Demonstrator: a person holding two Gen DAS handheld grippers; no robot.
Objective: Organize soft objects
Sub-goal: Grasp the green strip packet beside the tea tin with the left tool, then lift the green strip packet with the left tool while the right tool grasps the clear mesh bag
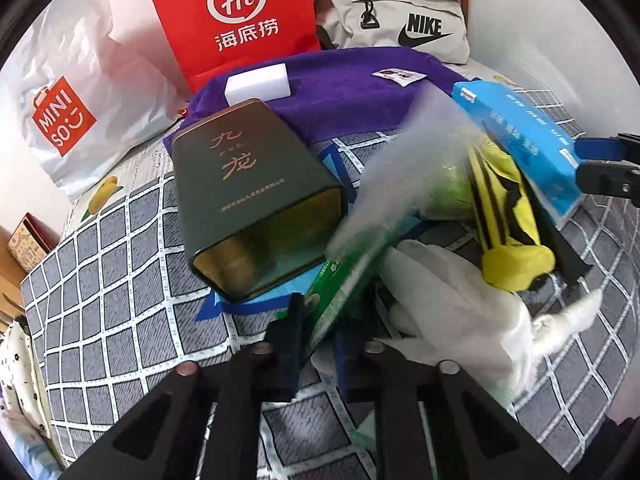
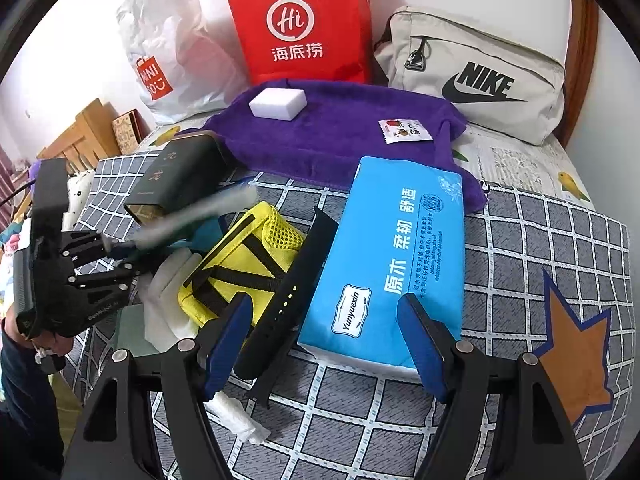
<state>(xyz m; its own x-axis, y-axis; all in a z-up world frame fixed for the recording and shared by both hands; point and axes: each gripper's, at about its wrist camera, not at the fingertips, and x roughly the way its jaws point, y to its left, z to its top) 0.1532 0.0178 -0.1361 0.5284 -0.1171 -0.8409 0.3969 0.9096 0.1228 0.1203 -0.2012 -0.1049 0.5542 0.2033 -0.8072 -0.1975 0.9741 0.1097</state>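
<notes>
The left gripper (image 1: pixel 320 332) has its two blue-padded fingers close together, pinched on the lower end of a flat green packet (image 1: pixel 352 264) that slants up toward 1 o'clock and blurs into a pale smear; the right wrist view shows the same gripper (image 2: pixel 120 248) at 9 o'clock with that blurred packet (image 2: pixel 196 216) sticking out toward 2 o'clock. The right gripper (image 2: pixel 320 344) stands wide open, its blue pads (image 2: pixel 224 340) at either side of the near end of a blue tissue pack (image 2: pixel 396 256); the left pad sits over a black strap (image 2: pixel 292 292) and the right pad is close against the pack's near right corner, though actual contact cannot be told. In the left wrist view this gripper (image 1: pixel 588 156) shows only as fingertips at 3 o'clock, at the end of the tissue pack (image 1: pixel 524 136). The soft things lie piled on a grey checked bedsheet (image 2: pixel 520 240): a yellow mesh pouch (image 2: pixel 248 264) just left of the strap, and white crumpled cloth (image 1: pixel 452 300) beneath it. Only the left wrist view looks into the open mouth of a dark green tin (image 1: pixel 256 196) tipped on its side on blue paper, and shows the green print on the packet. Only the right wrist view shows an orange star (image 2: pixel 576 348) on the sheet at 4 o'clock. Both views show a purple towel (image 2: pixel 340 132) at 12 o'clock carrying a white sponge block (image 2: pixel 278 104), and behind it a Miniso bag (image 2: pixel 168 52), a red Haidilao bag (image 2: pixel 304 24) and a beige Nike bag (image 2: pixel 480 76).
</notes>
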